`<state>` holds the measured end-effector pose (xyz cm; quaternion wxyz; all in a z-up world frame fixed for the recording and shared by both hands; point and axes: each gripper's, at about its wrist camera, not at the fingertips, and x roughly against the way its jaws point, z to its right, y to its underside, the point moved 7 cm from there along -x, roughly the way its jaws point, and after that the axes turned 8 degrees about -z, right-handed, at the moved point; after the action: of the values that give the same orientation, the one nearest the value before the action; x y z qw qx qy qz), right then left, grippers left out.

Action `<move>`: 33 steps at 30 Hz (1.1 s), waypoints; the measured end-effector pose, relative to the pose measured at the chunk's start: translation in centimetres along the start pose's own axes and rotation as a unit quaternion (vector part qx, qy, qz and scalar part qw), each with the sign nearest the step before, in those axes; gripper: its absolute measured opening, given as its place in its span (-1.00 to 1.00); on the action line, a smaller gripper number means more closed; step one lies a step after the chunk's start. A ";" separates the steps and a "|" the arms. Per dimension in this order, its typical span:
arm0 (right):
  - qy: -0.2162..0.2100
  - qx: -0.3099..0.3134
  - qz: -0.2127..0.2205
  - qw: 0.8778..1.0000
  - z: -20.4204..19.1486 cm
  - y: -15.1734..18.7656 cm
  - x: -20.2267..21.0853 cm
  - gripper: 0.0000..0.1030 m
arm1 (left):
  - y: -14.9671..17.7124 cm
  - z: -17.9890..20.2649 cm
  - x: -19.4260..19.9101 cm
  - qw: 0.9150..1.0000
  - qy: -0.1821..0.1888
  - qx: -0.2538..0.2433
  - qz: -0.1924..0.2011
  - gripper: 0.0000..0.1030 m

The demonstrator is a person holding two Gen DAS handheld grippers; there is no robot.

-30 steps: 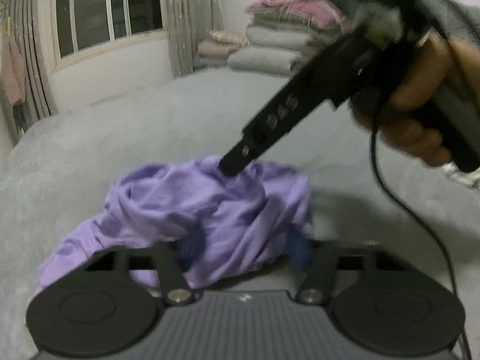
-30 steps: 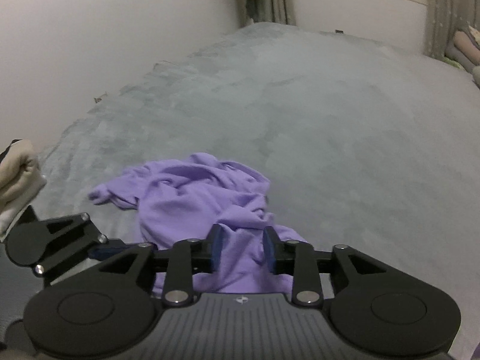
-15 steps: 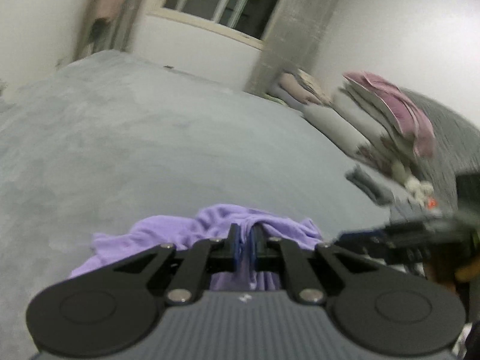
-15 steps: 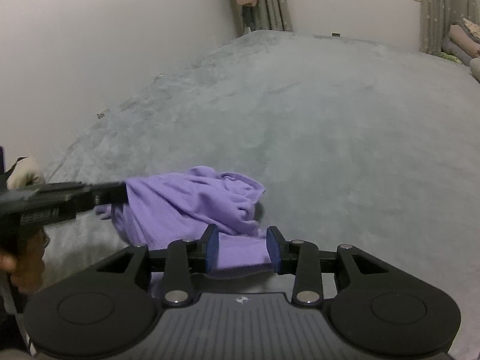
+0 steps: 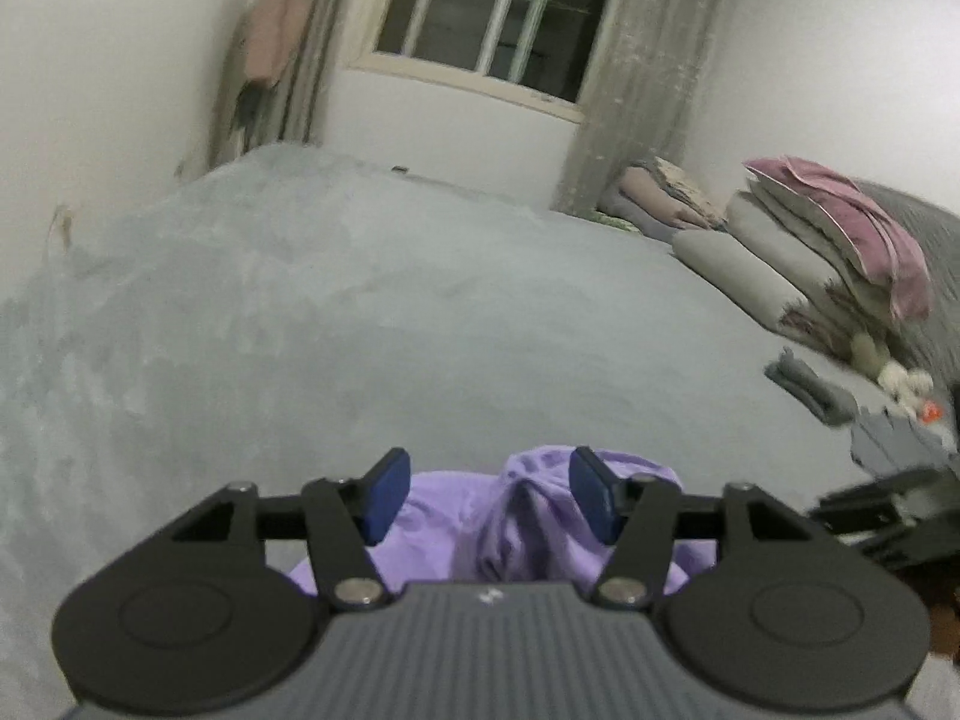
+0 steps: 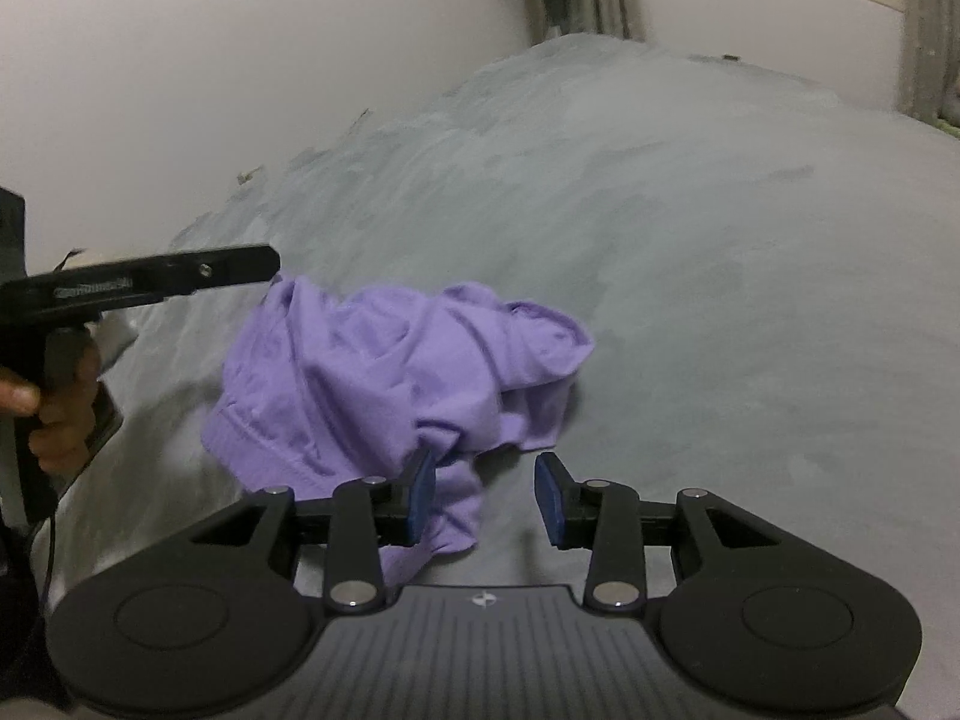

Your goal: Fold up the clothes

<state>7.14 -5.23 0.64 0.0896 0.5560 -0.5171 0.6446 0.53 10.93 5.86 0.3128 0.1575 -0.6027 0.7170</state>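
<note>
- Left gripper (image 5: 489, 495): our blue pads are spread wide, with a raised fold of the purple garment (image 5: 540, 516) standing between them; we cannot tell whether either pad touches the cloth. From the right wrist view this same tool (image 6: 264, 264) reaches in from the left edge, its tip at the garment's far left corner, and our left hand (image 6: 57, 414) grips the handle.
- Right gripper (image 6: 485, 495): jaws spread apart, nothing clamped. The left pad sits against a hanging fold of the purple cloth; the right pad stands over bare grey cover.
- Grey bed cover (image 6: 690, 240): largest item, a plush surface filling both views and running back to the walls.
- Window (image 5: 498, 18): dark panes, on the far wall, a ceiling light mirrored in the glass.
- Curtains (image 5: 636, 90): pale, hanging on either side of the window.
- Stack of folded bedding (image 5: 798, 252): grey and white layers with a pink piece on top, at the right edge of the bed.
- Purple garment (image 6: 390, 384): crumpled in a heap on the grey cover, unfolded, just ahead of both grippers.
- Small grey folded cloth (image 5: 810, 384): lying near the bedding stack, blurred.
</note>
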 end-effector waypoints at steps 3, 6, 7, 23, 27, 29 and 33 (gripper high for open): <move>0.002 0.000 -0.001 1.000 0.2 0.2 0.1 -0.22 | 1.3 1.8 1.7 0.999 0.012 -0.035 -0.012 0.10; 0.003 -0.001 -0.003 1.000 0.3 0.3 0.2 -0.20 | 2.7 4.1 2.6 0.996 0.035 -0.074 -0.033 0.10; 0.004 -0.001 -0.003 1.000 0.4 0.4 0.2 -0.20 | 3.0 5.0 2.7 0.994 0.034 -0.098 -0.033 0.09; 0.009 -0.004 -0.006 1.000 0.9 0.5 0.1 -0.18 | 7.9 11.0 -2.9 0.901 -0.109 -0.420 -0.029 0.30; 0.008 -0.008 -0.002 1.000 1.1 0.4 0.2 -0.18 | 8.2 10.3 -3.8 0.889 -0.102 -0.443 -0.046 0.30; 0.007 -0.009 0.000 1.000 1.1 0.4 0.3 -0.18 | 8.1 9.9 -3.4 0.889 -0.098 -0.444 -0.045 0.23; -0.003 0.000 0.001 1.000 0.7 0.3 0.3 -0.17 | 7.2 9.0 -2.5 0.906 -0.087 -0.413 -0.036 -0.85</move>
<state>7.27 -6.09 0.56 0.0877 0.5574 -0.5176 0.6432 -3.53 1.06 0.88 0.3222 0.0979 -0.8634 0.3758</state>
